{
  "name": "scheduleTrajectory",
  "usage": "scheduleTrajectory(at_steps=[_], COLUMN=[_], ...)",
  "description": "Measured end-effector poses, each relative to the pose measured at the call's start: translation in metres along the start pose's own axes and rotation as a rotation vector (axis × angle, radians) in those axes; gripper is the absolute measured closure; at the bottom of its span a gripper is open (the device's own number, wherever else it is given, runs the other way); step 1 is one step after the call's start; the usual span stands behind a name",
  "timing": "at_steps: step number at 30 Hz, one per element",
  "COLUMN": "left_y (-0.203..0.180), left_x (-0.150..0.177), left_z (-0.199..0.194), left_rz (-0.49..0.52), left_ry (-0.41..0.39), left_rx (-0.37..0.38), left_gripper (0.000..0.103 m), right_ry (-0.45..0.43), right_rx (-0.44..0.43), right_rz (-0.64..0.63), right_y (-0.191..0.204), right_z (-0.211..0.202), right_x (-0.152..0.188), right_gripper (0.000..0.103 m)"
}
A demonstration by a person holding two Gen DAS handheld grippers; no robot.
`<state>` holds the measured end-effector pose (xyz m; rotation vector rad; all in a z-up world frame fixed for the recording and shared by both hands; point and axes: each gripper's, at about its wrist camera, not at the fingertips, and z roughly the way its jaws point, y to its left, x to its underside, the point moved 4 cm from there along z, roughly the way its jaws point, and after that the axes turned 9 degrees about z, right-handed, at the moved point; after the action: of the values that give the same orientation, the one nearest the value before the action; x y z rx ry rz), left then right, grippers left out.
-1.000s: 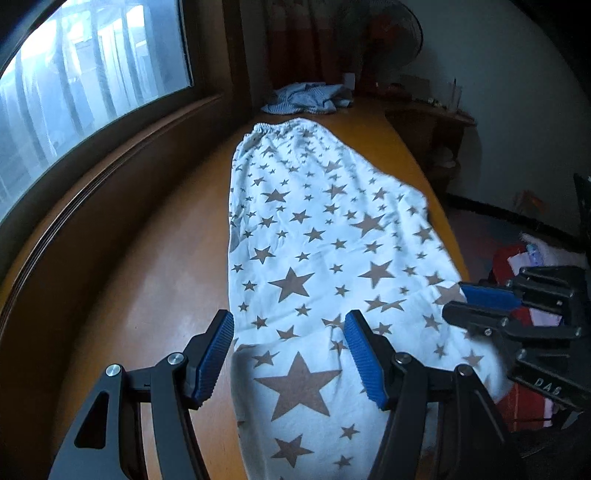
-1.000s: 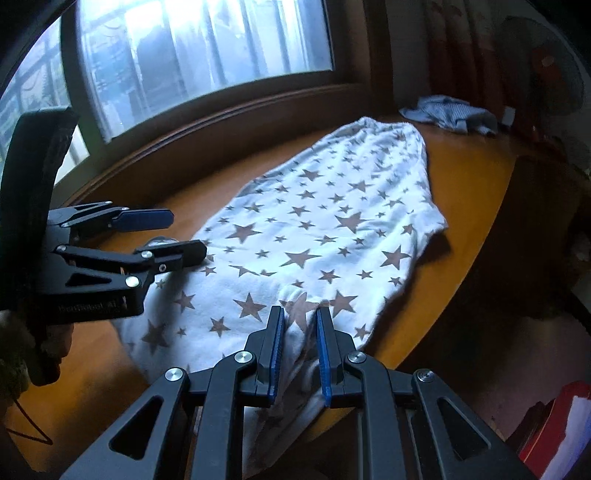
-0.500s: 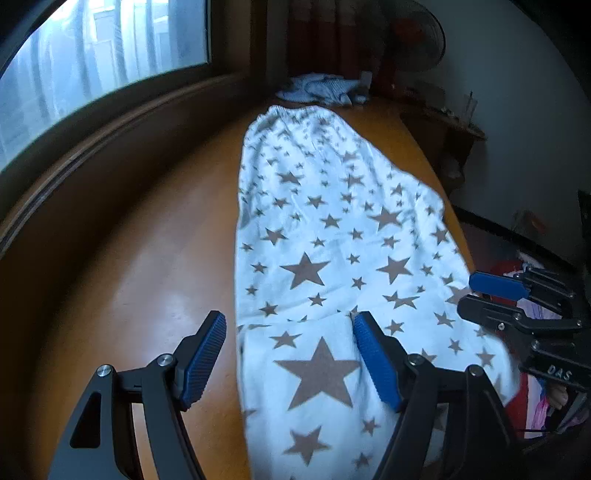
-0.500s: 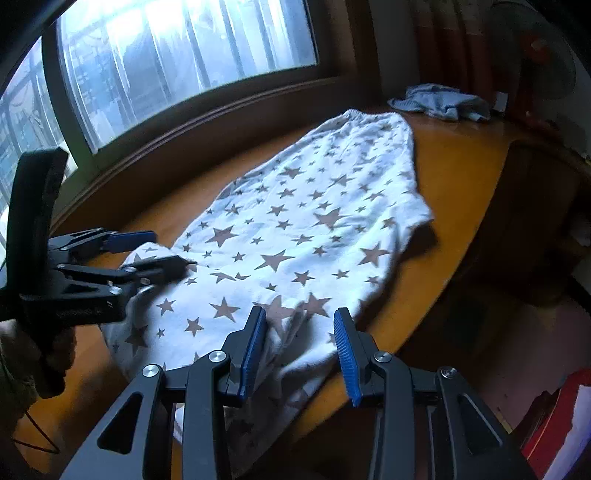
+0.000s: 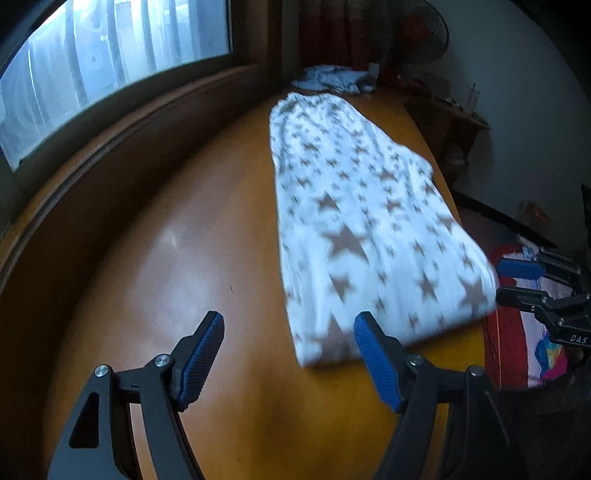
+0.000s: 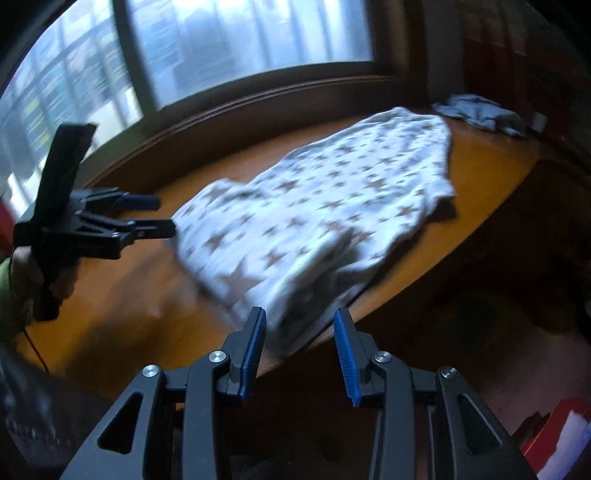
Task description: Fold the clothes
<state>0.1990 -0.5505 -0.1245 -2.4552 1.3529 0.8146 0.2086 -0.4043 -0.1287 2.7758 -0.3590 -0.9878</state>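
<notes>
A white garment with brown stars (image 5: 369, 229) lies lengthwise on the orange-brown wooden table (image 5: 166, 258), its near end by the table's front edge. My left gripper (image 5: 288, 325) is open over bare wood, its right pad beside the garment's near left corner. My right gripper (image 6: 300, 317) is open just short of the garment's (image 6: 314, 221) near end, which bunches at the table edge; its pads do not press the cloth. In the left wrist view the right gripper (image 5: 502, 282) sits at the garment's right corner. In the right wrist view the left gripper (image 6: 164, 215) is at the left corner.
A crumpled blue-grey garment (image 5: 332, 79) lies at the table's far end below a standing fan (image 5: 421, 33). A window (image 5: 110, 55) and its wooden sill run along the left. Red and coloured cloth (image 5: 517, 350) lies past the table's right edge. A hand (image 6: 22, 266) holds the left gripper.
My right gripper opened and let go of the garment's near edge. Both grippers drew back toward the table's front, and the left one slid left off the cloth and widened.
</notes>
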Motion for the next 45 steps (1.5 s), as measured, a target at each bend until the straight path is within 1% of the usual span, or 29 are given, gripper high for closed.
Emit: scheduleTrajectory(at_steps=[4, 11, 21, 22, 23, 24, 25, 29, 33, 38, 42, 45], left_y=[-0.016, -0.026, -0.024, -0.026, -0.027, -0.029, -0.031, -0.036, -0.038, -0.042, -0.038, -0.03], left_x=[0.01, 0.012, 0.002, 0.001, 0.001, 0.0, 0.0, -0.006, -0.013, -0.033, -0.058, -0.08], left_z=[0.009, 0.028, 0.038, 0.037, 0.036, 0.035, 0.033, 0.021, 0.001, -0.018, -0.024, -0.021], left_rz=[0.06, 0.107, 0.134, 0.138, 0.144, 0.149, 0.154, 0.176, 0.179, 0.201, 0.207, 0.206], left_ry=[0.024, 0.043, -0.012, -0.02, -0.026, -0.029, -0.034, -0.054, -0.072, -0.084, -0.111, -0.136], left_rx=[0.022, 0.055, 0.074, 0.073, 0.078, 0.086, 0.088, 0.09, 0.112, 0.124, 0.11, 0.106], left_gripper=[0.031, 0.031, 0.031, 0.033, 0.041, 0.045, 0.047, 0.049, 0.049, 0.049, 0.049, 0.049], right_ry=[0.046, 0.046, 0.007, 0.003, -0.001, -0.004, -0.007, -0.032, -0.056, -0.089, -0.132, -0.166], right_rx=[-0.011, 0.009, 0.067, 0.074, 0.083, 0.085, 0.086, 0.07, 0.051, 0.024, 0.027, 0.037], right_rz=[-0.058, -0.096, -0.122, -0.124, -0.125, -0.125, -0.125, -0.127, -0.125, -0.112, -0.099, -0.084], right_y=[0.015, 0.025, 0.029, 0.029, 0.029, 0.029, 0.029, 0.032, 0.035, 0.034, 0.028, 0.021], right_z=[0.012, 0.026, 0.039, 0.04, 0.04, 0.039, 0.038, 0.023, 0.006, -0.019, -0.027, -0.027], right_x=[0.009, 0.01, 0.007, 0.006, 0.005, 0.005, 0.004, -0.001, -0.008, -0.022, -0.042, -0.058], right_gripper=[0.065, 0.065, 0.065, 0.07, 0.074, 0.079, 0.08, 0.084, 0.085, 0.085, 0.085, 0.085])
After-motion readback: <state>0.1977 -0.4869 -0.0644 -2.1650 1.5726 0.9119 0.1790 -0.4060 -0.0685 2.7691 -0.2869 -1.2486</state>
